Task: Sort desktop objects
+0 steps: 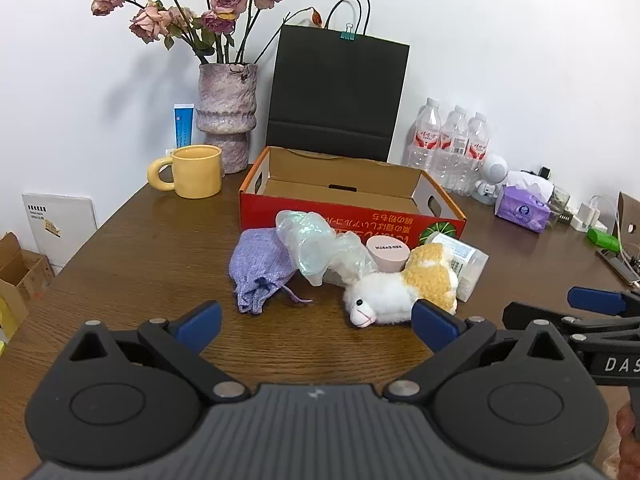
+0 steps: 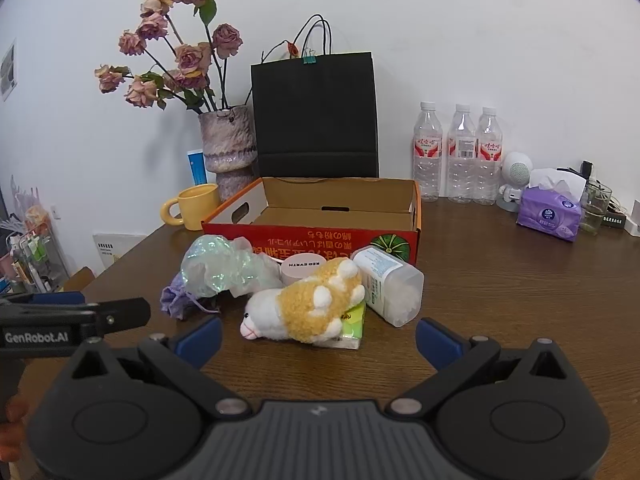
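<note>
Sorting has not really begun: the cardboard box [image 2: 340,216] stands empty near the far edge of the desk [image 2: 500,288], and the loose things lie in a small heap just in front of it, around the middle of the desk. Both the left gripper [image 1: 316,322] and the right gripper [image 2: 318,336] hover with fingers spread wide and nothing between them.

The plush toy [image 2: 308,308] is the nearest thing and lies partly on a green tissue packet [image 2: 354,328], touching the white plastic bottle [image 2: 390,284]. The right gripper should probably close on the toy's soft body across its narrow side and lift straight up, so that the packet and the bottle do not follow. The left one could take the purple pouch [image 1: 258,270], which is half under the crumpled plastic wrap [image 1: 316,250].
</note>
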`<control>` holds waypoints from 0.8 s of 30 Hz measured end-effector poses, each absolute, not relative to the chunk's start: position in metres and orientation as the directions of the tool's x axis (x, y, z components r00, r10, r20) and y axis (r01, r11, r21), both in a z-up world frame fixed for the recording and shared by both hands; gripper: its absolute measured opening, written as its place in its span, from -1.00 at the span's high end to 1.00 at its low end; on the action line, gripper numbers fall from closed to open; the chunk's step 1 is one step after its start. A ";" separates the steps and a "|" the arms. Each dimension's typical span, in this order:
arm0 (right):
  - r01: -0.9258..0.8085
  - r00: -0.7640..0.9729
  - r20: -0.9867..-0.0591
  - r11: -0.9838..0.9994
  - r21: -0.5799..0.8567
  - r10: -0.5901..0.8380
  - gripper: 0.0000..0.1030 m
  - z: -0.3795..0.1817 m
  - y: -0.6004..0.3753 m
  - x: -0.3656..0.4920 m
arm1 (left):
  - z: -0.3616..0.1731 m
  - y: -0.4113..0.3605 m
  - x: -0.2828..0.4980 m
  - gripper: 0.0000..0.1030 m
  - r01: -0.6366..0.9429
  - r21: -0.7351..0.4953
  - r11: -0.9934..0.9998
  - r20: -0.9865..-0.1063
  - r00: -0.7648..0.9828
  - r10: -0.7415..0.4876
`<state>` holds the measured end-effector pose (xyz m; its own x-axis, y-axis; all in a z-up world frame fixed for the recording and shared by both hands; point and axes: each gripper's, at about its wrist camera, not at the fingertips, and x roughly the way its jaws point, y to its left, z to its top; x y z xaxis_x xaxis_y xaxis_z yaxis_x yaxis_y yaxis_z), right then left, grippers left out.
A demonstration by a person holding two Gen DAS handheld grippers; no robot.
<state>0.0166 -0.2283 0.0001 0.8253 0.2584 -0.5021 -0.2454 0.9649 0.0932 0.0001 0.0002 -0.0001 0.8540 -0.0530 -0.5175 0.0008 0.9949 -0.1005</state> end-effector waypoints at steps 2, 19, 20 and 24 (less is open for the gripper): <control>-0.246 0.824 -0.503 0.964 0.099 0.262 -1.00 -0.001 -0.227 0.016 | 0.000 0.001 0.001 -1.00 0.001 -0.114 0.994 -0.522 0.851 -0.060; -0.249 0.814 -0.518 0.964 0.096 0.262 -1.00 -0.001 -0.227 0.014 | -0.004 0.008 -0.003 -1.00 0.016 -0.166 0.986 -0.524 0.845 -0.102; -0.249 0.814 -0.518 0.964 0.095 0.261 -1.00 0.000 -0.228 0.014 | -0.004 0.008 -0.002 -1.00 0.016 -0.168 0.986 -0.525 0.845 -0.103; -0.247 0.814 -0.520 0.964 0.094 0.259 -1.00 0.000 -0.228 0.013 | -0.004 0.008 -0.003 -1.00 0.022 -0.168 0.985 -0.523 0.845 -0.108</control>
